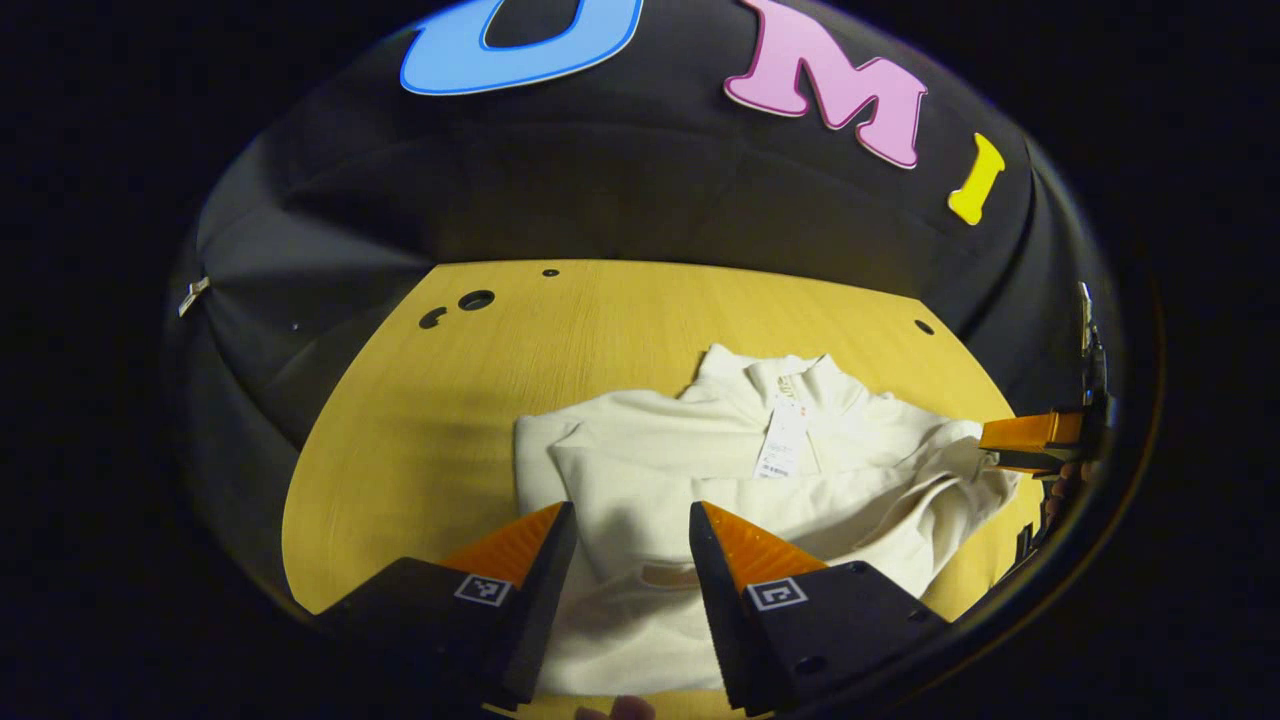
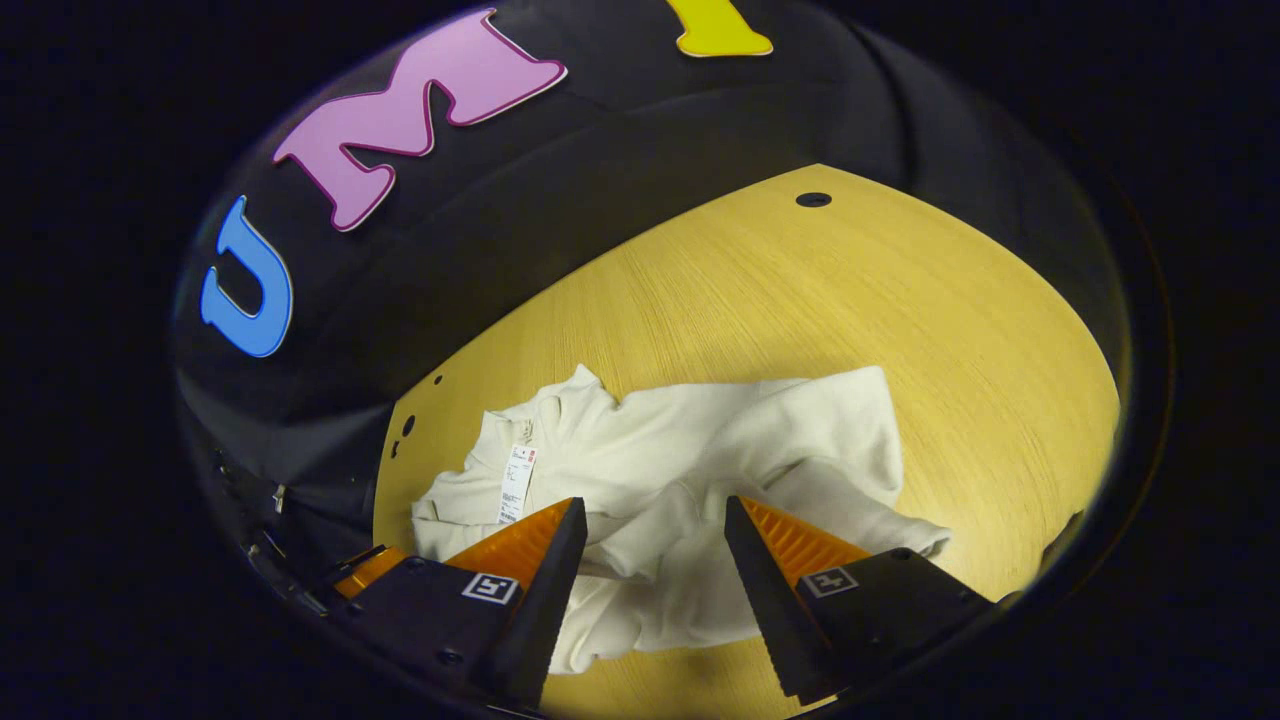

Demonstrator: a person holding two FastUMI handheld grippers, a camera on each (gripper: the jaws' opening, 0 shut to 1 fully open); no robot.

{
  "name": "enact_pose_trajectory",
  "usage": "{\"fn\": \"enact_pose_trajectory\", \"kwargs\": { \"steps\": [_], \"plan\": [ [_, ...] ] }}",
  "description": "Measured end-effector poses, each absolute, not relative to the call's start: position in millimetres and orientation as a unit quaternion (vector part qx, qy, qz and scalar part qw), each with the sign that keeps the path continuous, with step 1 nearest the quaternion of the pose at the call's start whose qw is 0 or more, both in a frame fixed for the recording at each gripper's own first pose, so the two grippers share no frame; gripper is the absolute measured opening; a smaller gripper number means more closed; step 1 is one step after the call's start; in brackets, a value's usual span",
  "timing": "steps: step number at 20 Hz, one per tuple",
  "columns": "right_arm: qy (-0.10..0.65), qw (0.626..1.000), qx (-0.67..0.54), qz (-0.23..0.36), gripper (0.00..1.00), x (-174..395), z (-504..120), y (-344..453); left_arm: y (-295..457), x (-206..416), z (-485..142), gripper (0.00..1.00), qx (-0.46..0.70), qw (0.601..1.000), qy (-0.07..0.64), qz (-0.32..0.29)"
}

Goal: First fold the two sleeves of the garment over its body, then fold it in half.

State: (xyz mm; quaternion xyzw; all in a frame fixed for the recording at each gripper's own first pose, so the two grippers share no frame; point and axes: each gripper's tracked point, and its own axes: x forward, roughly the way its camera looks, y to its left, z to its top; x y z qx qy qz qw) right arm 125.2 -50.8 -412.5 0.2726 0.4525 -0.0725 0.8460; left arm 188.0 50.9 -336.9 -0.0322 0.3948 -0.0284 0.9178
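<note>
A cream-white garment point(image 1: 700, 470) with a stand-up collar and a paper tag point(image 1: 785, 440) lies on the wooden table point(image 1: 450, 400), collar toward the far wall. Its left edge looks folded in over the body. My left gripper point(image 1: 631, 510) is open above the garment's lower body, nothing between its fingers. In the right gripper view the garment point(image 2: 680, 440) is rumpled, with a sleeve point(image 2: 850, 515) bunched at its right side. My right gripper point(image 2: 655, 502) hangs open over that rumpled cloth. From the left gripper view, the right gripper point(image 1: 990, 447) sits at the garment's right edge.
Black cloth walls close in the table on the far and left sides. Small round holes point(image 1: 476, 299) mark the tabletop near its far corners, one of them point(image 2: 813, 199) at the right. Bare wood point(image 2: 900, 320) stretches right of the garment. A fingertip point(image 1: 615, 708) shows at the bottom edge.
</note>
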Motion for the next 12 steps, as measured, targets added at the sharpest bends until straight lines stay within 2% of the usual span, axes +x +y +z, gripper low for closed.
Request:
{"fn": "enact_pose_trajectory", "kwargs": {
  "steps": [5, 12],
  "plan": [
    [0.431, 0.869, 0.232, -0.068, 0.87, 98, -384, -57, 44, 158, -305, 0.72, -0.04, 0.924, 0.377, -0.035],
    [0.424, 0.878, 0.219, -0.042, 0.87, 64, -360, -38, 42, 114, -292, 0.72, -0.052, 0.922, 0.382, -0.046]
  ]
}}
